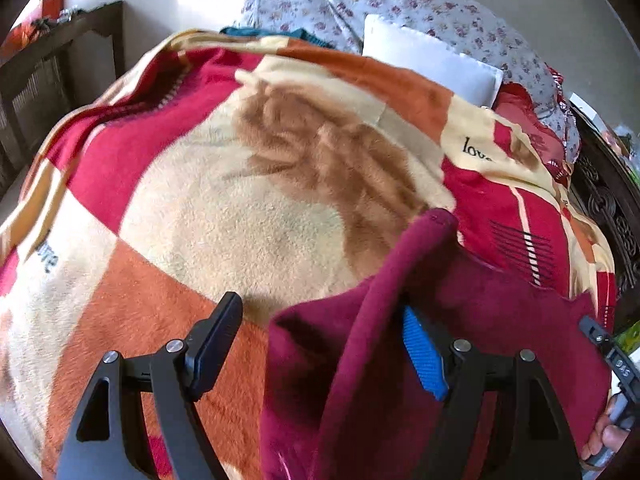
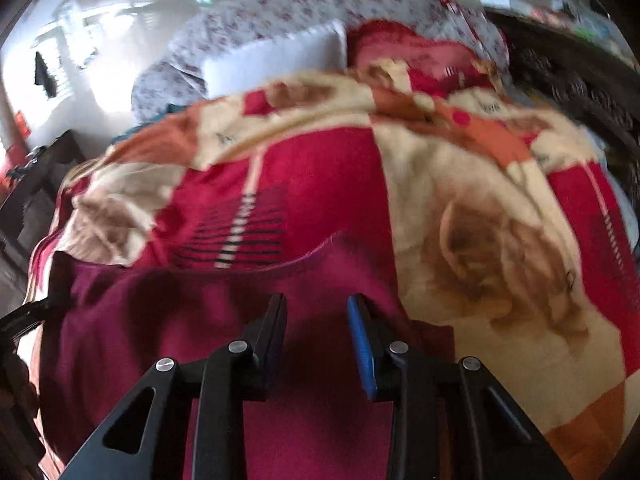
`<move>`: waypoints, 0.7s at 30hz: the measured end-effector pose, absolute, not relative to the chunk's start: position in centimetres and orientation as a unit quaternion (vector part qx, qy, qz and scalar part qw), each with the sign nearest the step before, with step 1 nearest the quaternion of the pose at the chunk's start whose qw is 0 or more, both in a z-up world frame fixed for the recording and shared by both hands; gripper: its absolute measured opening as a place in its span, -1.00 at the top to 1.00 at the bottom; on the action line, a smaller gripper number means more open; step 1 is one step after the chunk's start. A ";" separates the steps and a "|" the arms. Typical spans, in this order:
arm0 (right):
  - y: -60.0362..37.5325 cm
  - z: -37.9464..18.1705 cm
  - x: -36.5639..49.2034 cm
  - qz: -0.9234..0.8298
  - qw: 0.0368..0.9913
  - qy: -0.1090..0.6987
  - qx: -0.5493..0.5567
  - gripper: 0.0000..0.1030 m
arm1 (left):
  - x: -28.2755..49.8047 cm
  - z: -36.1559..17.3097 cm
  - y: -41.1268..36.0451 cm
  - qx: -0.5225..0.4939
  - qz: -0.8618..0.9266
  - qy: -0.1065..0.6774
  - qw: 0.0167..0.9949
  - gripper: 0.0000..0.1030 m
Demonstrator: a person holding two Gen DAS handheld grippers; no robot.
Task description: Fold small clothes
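A maroon garment (image 1: 480, 320) lies on a patterned blanket (image 1: 240, 220), its near left part pushed up into a ridge. My left gripper (image 1: 320, 320) stands open just above it. The ridge runs up between the jaws and leans on the blue pad (image 1: 424, 356), while the black finger (image 1: 216, 344) is off the cloth, over the blanket. In the blurred right wrist view, my right gripper (image 2: 316, 304) hovers over the flat middle of the garment (image 2: 160, 320). Its jaws stand a narrow gap apart, with cloth showing below them and nothing pinched.
The fleece blanket (image 2: 480, 240) covers a bed. A white pillow (image 1: 432, 60) and floral bedding (image 1: 400, 0) lie at its far end. A dark carved headboard (image 1: 608, 200) runs along the right, dark wooden furniture (image 1: 52, 80) stands left. A person's fingers (image 1: 604, 440) show at the right edge.
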State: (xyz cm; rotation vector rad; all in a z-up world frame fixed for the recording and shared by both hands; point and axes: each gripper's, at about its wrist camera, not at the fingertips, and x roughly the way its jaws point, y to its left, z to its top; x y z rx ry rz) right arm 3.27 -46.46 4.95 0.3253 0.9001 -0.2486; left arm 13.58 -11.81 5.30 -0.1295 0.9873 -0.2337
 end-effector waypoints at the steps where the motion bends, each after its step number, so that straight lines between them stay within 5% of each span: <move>1: -46.9 4.2 3.6 -0.120 0.875 0.439 0.165 0.36 | 13.6 5.2 -11.8 -0.064 -0.112 0.472 0.872 -0.57; 12: -46.3 7.3 0.0 -0.131 0.894 0.387 0.187 0.24 | 13.2 5.5 -10.5 -0.087 -0.098 0.481 0.867 -0.70; 21: -36.8 10.1 0.7 0.013 0.916 0.379 0.134 0.24 | 9.6 7.0 -9.7 -0.048 -0.094 0.445 0.889 -0.70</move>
